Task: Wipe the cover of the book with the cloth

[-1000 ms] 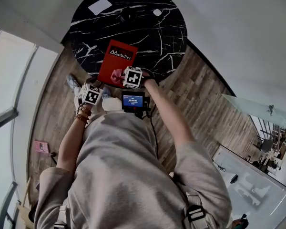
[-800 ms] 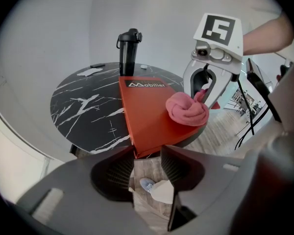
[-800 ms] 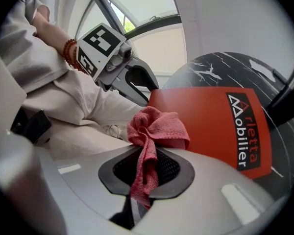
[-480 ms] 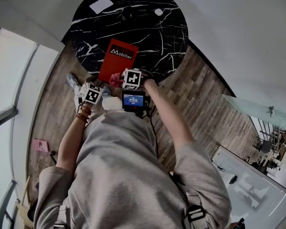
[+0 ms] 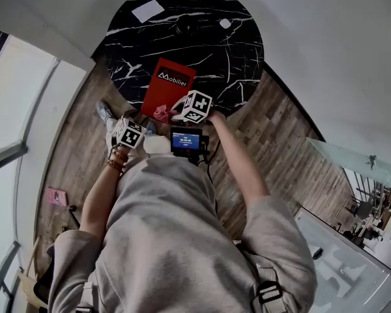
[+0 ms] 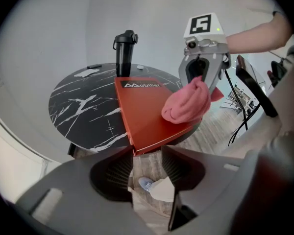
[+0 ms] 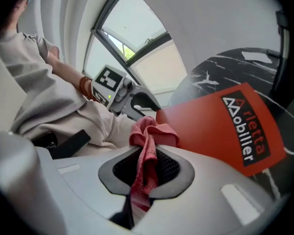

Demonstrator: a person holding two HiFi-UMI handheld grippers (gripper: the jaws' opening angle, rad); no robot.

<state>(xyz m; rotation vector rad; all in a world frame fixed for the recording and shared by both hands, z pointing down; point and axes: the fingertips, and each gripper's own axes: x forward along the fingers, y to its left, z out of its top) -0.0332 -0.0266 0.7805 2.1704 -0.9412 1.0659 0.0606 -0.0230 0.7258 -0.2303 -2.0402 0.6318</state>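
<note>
A red book (image 5: 168,87) lies on the round black marble table (image 5: 202,51), with its near corner (image 6: 135,150) jutting over the table edge. My right gripper (image 7: 146,155) is shut on a pink cloth (image 7: 148,146). The bunched cloth (image 6: 187,104) rests on the cover near the book's right edge. My left gripper (image 6: 147,149) sits at that overhanging corner. Its jaws have just been opening and stand wide. The corner lies at their tips, and the pads do not press it.
A black flask (image 6: 125,53) stands on the table behind the book. A white sheet (image 5: 148,10) and a small white item (image 5: 225,23) lie at the far side. A small screen (image 5: 186,141) hangs at the person's chest. Wooden floor surrounds the table.
The right gripper has tilted and shifted slightly right, dragging the cloth toward the book's near edge. The left gripper stays by the book's corner.
</note>
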